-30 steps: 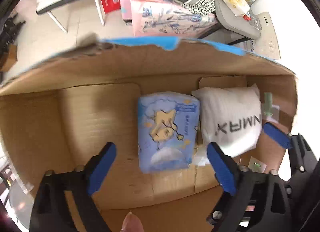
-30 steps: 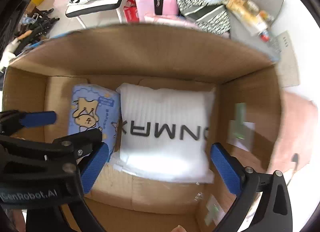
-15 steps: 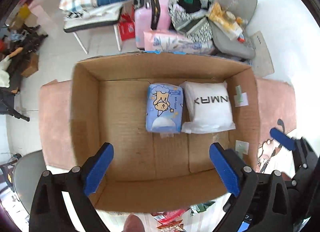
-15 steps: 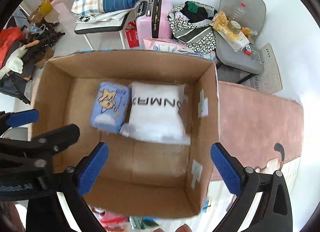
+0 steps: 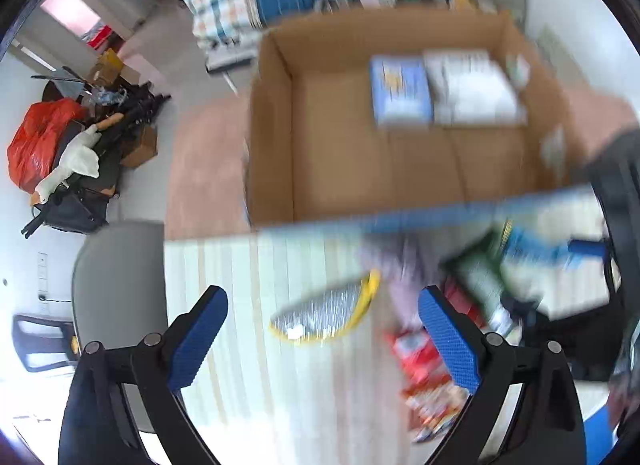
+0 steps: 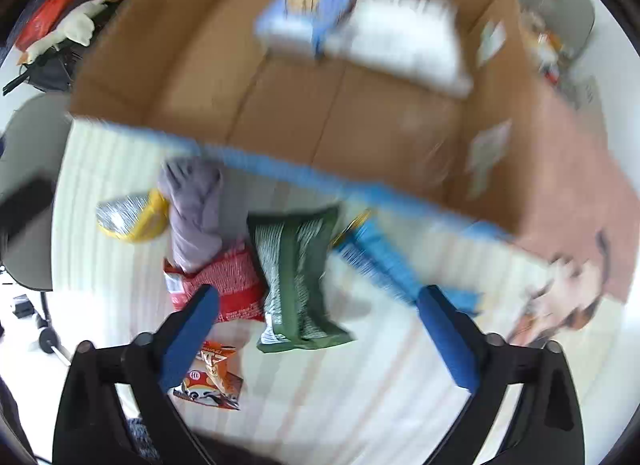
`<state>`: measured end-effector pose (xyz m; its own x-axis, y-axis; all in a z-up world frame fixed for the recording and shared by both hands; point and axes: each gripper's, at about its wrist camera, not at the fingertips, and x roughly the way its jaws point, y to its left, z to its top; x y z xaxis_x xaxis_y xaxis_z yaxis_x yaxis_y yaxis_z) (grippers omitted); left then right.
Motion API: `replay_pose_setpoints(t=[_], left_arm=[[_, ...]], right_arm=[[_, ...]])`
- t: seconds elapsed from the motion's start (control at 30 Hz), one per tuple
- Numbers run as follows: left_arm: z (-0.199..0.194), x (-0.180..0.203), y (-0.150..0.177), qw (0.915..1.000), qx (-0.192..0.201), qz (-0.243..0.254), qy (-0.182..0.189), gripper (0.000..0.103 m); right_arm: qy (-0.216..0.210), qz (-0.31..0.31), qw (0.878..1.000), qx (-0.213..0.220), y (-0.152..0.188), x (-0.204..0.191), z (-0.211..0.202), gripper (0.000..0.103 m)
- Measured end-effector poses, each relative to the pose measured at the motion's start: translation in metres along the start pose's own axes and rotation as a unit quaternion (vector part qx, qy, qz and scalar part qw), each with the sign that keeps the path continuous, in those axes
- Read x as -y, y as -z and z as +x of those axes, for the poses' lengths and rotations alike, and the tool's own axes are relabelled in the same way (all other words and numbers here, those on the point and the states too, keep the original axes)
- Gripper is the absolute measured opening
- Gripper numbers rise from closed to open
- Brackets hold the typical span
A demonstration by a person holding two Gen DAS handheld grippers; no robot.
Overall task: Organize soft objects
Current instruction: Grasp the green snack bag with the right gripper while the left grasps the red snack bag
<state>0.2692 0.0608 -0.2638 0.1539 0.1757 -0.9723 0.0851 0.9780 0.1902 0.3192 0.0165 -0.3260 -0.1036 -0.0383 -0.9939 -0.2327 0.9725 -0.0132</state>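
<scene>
An open cardboard box (image 5: 272,137) (image 6: 128,77) holds a blue cartoon-print pack (image 5: 400,93) (image 6: 304,13) and a white pack (image 5: 476,89) (image 6: 404,41) side by side at its far end. On the striped table in front of the box lie soft packs: yellow-silver (image 5: 324,313) (image 6: 128,217), grey-purple (image 6: 196,213), red (image 6: 224,285), green (image 6: 296,277) and blue (image 6: 380,261). My left gripper (image 5: 322,337) is open and empty above the yellow-silver pack. My right gripper (image 6: 318,333) is open and empty above the green pack. Both views are blurred.
An orange snack pack (image 6: 212,377) lies near my right gripper's left finger. A pink mat (image 5: 200,169) lies under the box. A grey chair (image 5: 116,289) stands at the table's left. A red bag and clutter (image 5: 44,141) sit on the floor far left.
Both grippers have pulled up and back out of the box to above the table in front of it. The two packs stay in the box. Both grippers remain open.
</scene>
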Motion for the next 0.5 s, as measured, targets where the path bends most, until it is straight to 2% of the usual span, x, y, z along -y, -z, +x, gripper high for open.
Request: replay_pose_setpoints(t=[0.03,0.07,0.1,0.13,0.17,0.2,0.27,0.33,0.43,0.5], left_arm=[[0.009,0.004,0.006,0.9999,-0.01,0.012,-0.002,0.078],[0.018,0.01,0.011,0.9994,-0.021,0.028,-0.004,0.069],[0.025,0.015,0.017,0.9986,-0.031,0.043,-0.008,0.049],[0.032,0.023,0.021,0.9974,-0.04,0.06,-0.007,0.037],[0.038,0.029,0.025,0.9963,-0.046,0.072,-0.004,0.037],[0.041,0.034,0.028,0.9954,-0.047,0.083,-0.003,0.037],[0.048,0.047,0.034,0.993,-0.051,0.107,0.006,0.039],[0.052,0.061,0.037,0.9893,-0.054,0.135,0.014,0.039],[0.062,0.091,0.04,0.9796,-0.062,0.189,0.025,0.039],[0.077,0.113,0.041,0.9695,-0.088,0.228,0.021,0.04]], right_arm=[[-0.003,0.0,1.0,-0.005,0.002,-0.002,0.012,0.093],[-0.006,0.006,1.0,-0.01,0.004,-0.003,0.026,0.085],[-0.01,0.013,1.0,-0.018,0.006,-0.003,0.037,0.072],[-0.019,0.018,0.999,-0.024,0.008,-0.003,0.045,0.066],[-0.035,0.028,0.998,-0.034,0.011,0.0,0.054,0.046],[-0.057,0.048,0.996,-0.049,0.018,0.007,0.063,0.039],[-0.081,0.075,0.993,-0.047,0.032,0.02,0.065,0.037],[-0.08,0.089,0.992,-0.049,0.052,0.036,0.064,0.036],[-0.086,0.111,0.988,-0.057,0.083,0.058,0.066,0.036],[-0.091,0.121,0.987,-0.062,0.099,0.069,0.067,0.036]])
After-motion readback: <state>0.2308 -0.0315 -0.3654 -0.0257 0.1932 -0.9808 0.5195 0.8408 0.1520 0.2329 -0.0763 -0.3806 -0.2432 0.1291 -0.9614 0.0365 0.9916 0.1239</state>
